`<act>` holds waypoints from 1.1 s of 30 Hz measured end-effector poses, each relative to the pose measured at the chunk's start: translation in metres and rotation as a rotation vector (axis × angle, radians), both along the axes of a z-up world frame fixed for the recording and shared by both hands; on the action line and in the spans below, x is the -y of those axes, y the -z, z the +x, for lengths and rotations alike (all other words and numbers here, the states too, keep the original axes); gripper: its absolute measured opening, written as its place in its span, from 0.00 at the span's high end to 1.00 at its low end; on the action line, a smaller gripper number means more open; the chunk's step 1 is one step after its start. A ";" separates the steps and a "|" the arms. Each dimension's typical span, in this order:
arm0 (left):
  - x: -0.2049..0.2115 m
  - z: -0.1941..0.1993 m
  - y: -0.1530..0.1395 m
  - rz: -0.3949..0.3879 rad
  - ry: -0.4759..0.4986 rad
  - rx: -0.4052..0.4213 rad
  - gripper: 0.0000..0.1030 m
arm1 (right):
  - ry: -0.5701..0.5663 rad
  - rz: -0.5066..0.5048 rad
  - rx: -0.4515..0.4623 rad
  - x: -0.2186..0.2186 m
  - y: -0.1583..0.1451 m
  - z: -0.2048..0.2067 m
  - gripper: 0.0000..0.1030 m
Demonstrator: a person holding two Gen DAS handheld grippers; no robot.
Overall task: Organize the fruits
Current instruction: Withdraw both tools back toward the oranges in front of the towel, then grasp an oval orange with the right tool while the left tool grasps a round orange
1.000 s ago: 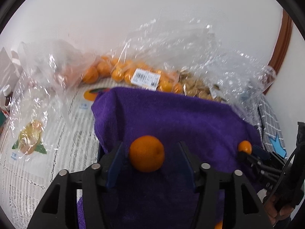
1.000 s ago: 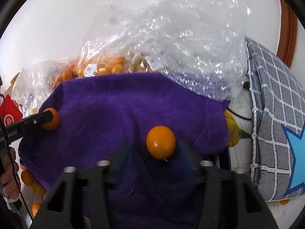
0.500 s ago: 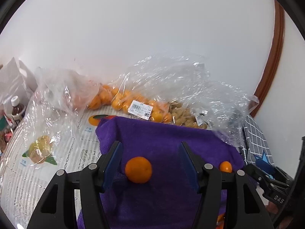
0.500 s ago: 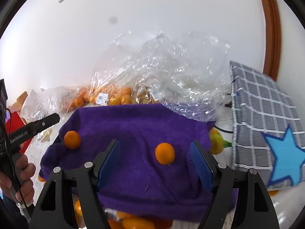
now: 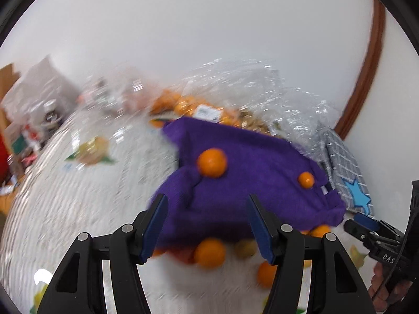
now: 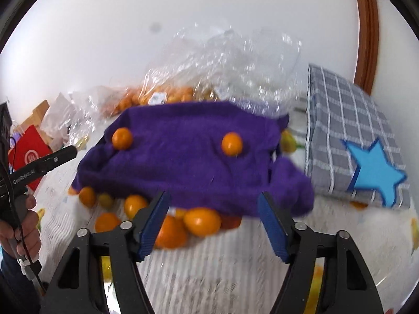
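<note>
Oranges: two [image 6: 122, 138] [image 6: 232, 144] sitting apart atop a purple cloth [image 6: 183, 157], more loose fruit [image 6: 202, 221] lying at its near edge on the desk [image 6: 222, 261], while left tool [image 5: 207, 225] and right tool [image 6: 214, 222], its jaws just closing slightly, are hovering released, grasping nothing.

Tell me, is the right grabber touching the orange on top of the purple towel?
Apart. In the right wrist view the right gripper stands open and empty, with bare purple towel between its fingertips and that orange.
</note>
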State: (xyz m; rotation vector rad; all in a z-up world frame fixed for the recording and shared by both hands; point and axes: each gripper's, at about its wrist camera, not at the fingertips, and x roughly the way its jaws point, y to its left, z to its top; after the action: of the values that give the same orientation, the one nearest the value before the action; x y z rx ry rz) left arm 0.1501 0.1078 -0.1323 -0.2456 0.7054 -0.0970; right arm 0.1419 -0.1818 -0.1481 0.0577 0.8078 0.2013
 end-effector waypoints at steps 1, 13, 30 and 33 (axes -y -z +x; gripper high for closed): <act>-0.007 -0.007 0.003 -0.005 -0.019 -0.008 0.42 | 0.001 0.010 -0.003 0.001 0.003 -0.003 0.32; -0.035 -0.047 0.041 -0.148 -0.050 -0.041 0.44 | -0.057 -0.017 -0.019 -0.016 0.025 -0.029 0.59; -0.023 -0.041 0.043 -0.107 -0.015 -0.062 0.42 | -0.111 0.033 -0.130 0.000 0.048 0.025 0.60; -0.021 -0.041 0.043 -0.103 -0.004 -0.063 0.42 | -0.118 0.051 -0.125 0.000 0.048 0.031 0.57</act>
State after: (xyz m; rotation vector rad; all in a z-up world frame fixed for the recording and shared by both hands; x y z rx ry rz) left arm 0.1091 0.1283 -0.1757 -0.3505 0.7634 -0.1222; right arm 0.1729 -0.1817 -0.1961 0.0712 0.9318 0.3323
